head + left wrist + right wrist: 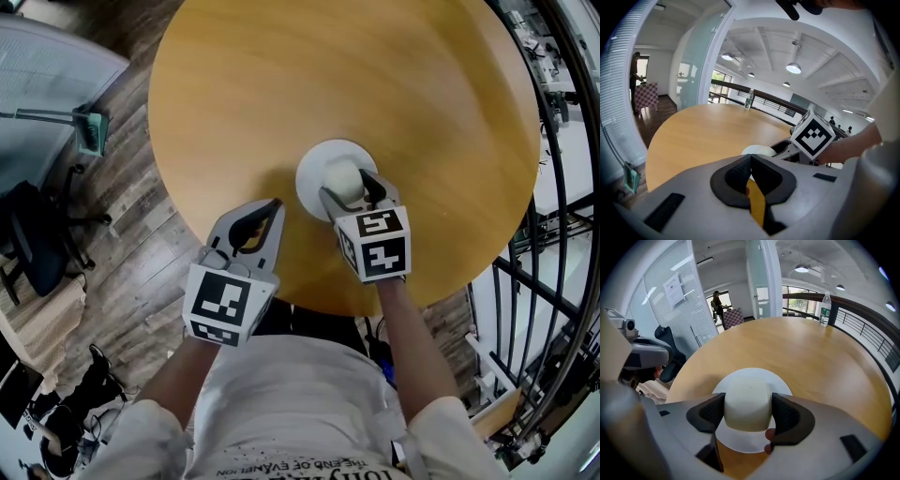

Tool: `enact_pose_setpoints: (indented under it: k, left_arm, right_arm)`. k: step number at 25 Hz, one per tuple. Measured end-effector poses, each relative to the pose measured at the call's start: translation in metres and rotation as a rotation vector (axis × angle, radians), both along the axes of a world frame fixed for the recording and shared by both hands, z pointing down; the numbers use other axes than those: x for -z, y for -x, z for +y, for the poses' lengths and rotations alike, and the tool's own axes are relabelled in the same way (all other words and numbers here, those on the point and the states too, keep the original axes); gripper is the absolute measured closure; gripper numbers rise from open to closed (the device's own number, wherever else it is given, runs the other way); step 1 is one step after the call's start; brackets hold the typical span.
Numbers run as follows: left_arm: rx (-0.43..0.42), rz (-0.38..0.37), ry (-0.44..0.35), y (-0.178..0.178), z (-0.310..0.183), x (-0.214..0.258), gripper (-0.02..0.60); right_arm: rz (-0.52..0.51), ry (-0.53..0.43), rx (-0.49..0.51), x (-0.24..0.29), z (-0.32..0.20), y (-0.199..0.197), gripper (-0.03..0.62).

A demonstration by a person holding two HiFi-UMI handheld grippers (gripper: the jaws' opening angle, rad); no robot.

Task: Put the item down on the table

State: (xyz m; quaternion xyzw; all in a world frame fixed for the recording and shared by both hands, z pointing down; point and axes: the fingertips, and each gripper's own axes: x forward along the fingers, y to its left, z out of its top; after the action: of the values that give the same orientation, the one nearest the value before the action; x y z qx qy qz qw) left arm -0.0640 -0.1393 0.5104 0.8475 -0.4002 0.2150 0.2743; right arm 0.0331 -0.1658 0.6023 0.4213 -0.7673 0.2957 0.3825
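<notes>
gripping the cream item [747, 397] over a plate [740, 440] is right claw [748, 412]; left claw [750, 169] closed.

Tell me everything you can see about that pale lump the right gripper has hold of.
The pale lump is cream-coloured, smooth and matte, with a domed top, rounded corners and one tiny dark speck on top. It looks soft, like dough or foam, but the material cannot be told. The right gripper holds it upright, with a black pad pressed against each side. It sits over the middle of a white round plate on the wooden table. Whether its underside touches the plate cannot be seen.
</notes>
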Motion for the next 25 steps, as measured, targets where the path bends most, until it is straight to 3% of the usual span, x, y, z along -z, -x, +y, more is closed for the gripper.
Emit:
enact_pose_setpoints:
  k: [18, 25]
  left_arm:
    - [-0.002, 0.002, 0.026, 0.003, -0.003, -0.007, 0.558]
    - [-0.008, 0.0, 0.027, 0.0, 0.0, -0.007, 0.558]
  right_arm:
    - [0.036, 0.018, -0.012, -0.011, -0.004, -0.002, 0.264]
    - [0.084, 0.023, 0.03, -0.012, 0.0, -0.001, 0.264]
